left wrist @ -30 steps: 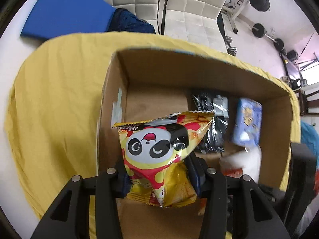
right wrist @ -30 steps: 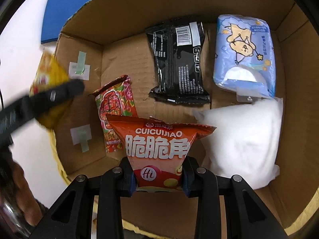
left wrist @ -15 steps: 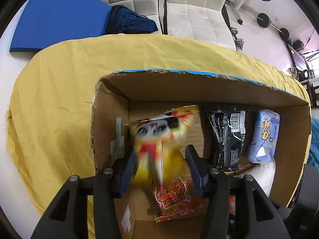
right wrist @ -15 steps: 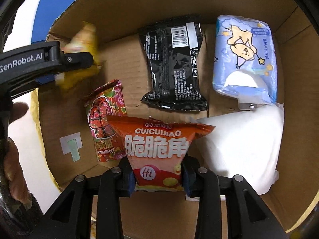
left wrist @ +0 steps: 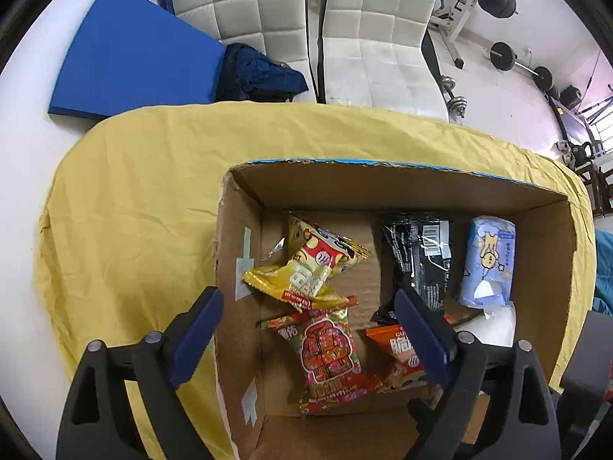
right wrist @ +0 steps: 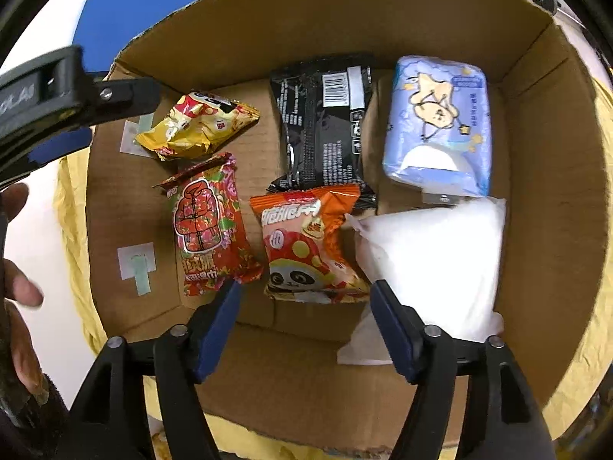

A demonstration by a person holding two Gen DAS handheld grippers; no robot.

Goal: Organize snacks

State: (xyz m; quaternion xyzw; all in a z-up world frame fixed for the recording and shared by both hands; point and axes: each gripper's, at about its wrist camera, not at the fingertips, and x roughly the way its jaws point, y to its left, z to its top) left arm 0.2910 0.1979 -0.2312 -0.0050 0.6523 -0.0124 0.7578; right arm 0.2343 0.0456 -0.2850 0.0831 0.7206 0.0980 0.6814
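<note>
A cardboard box (left wrist: 398,188) (right wrist: 337,15) sits on a yellow cloth. Inside lie a yellow panda snack bag (left wrist: 310,264) (right wrist: 199,126), a red flowery packet (left wrist: 329,356) (right wrist: 207,226), an orange panda snack bag (right wrist: 306,245) (left wrist: 398,349), a black packet (left wrist: 421,257) (right wrist: 322,122), a blue tissue pack (left wrist: 486,260) (right wrist: 440,126) and a white bag (right wrist: 433,264). My left gripper (left wrist: 306,329) hangs open over the box's left part, holding nothing. My right gripper (right wrist: 306,318) is open just above the orange bag, holding nothing.
The yellow cloth (left wrist: 134,199) covers a round table. Behind it stand two white padded chairs (left wrist: 318,30), a blue mat (left wrist: 134,57) and gym weights (left wrist: 509,53). A person's hand (right wrist: 15,253) holds the left gripper at the left edge of the right wrist view.
Both grippers opened. The yellow panda bag dropped from the left one into the box's far left corner; the orange bag dropped from the right one onto the box floor. The left gripper rose.
</note>
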